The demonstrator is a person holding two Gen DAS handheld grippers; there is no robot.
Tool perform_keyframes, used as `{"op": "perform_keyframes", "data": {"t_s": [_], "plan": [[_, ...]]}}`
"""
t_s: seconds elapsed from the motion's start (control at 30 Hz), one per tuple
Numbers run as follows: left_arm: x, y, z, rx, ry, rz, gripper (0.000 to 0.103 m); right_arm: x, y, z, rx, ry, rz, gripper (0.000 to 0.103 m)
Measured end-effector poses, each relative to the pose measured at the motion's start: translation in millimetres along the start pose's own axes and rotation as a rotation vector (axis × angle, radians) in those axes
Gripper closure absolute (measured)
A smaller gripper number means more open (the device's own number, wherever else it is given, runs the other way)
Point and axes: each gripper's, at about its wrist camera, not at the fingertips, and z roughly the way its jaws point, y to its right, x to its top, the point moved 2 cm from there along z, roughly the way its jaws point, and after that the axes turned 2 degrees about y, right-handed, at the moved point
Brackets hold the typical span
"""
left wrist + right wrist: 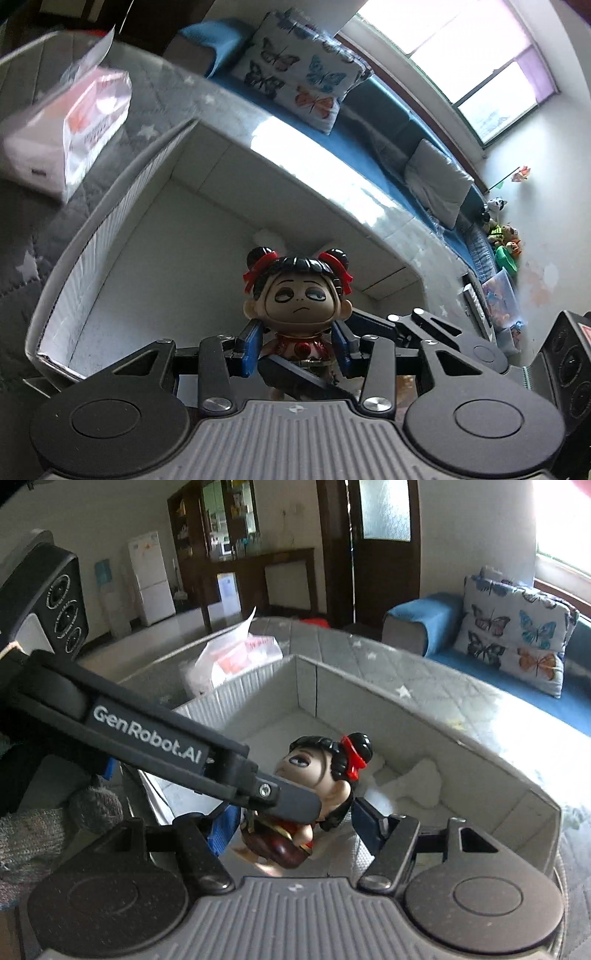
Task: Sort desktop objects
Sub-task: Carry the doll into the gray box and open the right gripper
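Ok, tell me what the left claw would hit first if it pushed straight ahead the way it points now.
Probably the far inner wall of the grey cardboard box. The left claw is shut on the doll figurine, which hangs over the box's open top, so the doll's head would likely touch that wall first. Depth is unclear through the fisheye.

The doll (299,295) looks like glossy moulded plastic, with shiny black hair and a smooth matt face. The box (110,236) has matt grey card walls with corrugated ribbing on the cut rim; it sits on a quilted cloth cover (424,672). The left gripper (299,347) has matt black links, blue pads (248,349) and bright metal screws.
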Motion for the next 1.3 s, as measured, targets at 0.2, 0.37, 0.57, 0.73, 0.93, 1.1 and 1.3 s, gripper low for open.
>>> {"op": "perform_keyframes", "data": {"t_s": [0.2, 0.37, 0.57, 0.73, 0.93, 1.1, 1.3], "plan": [[-0.7, 1.5, 3.0, 0.019, -0.002, 0.018, 0.062, -2.6, -5.4, 2.8, -0.016, -0.011, -0.013, 0.035], [-4.6, 4.2, -0.3, 0.032, 0.008, 0.027, 0.062, -3.1, -4.0, -7.6, -0.028, 0.031, 0.013, 0.035], [-10.8, 13.6, -15.5, 0.037, 0.037, 0.047, 0.062, -12.7, -10.2, -42.2, -0.051, 0.099, 0.006, 0.034], [-22.2, 28.0, -32.9, 0.032, 0.066, 0.082, 0.062, -25.3, -17.3, -72.9, -0.089, 0.158, 0.009, 0.025], [-46.7, 45.3, -54.8, 0.013, 0.097, 0.125, 0.062, -51.7, -29.5, -110.9, -0.135, 0.221, 0.02, 0.021], [-69.4, 55.6, -68.0, 0.0, 0.114, 0.143, 0.062, -80.7, -33.7, -133.4, -0.174, 0.238, 0.059, 0.019], [-96.9, 70.3, -76.0, -0.04, 0.112, 0.168, 0.062, -118.1, -34.9, -153.2, -0.225, 0.237, 0.103, 0.019]]}}
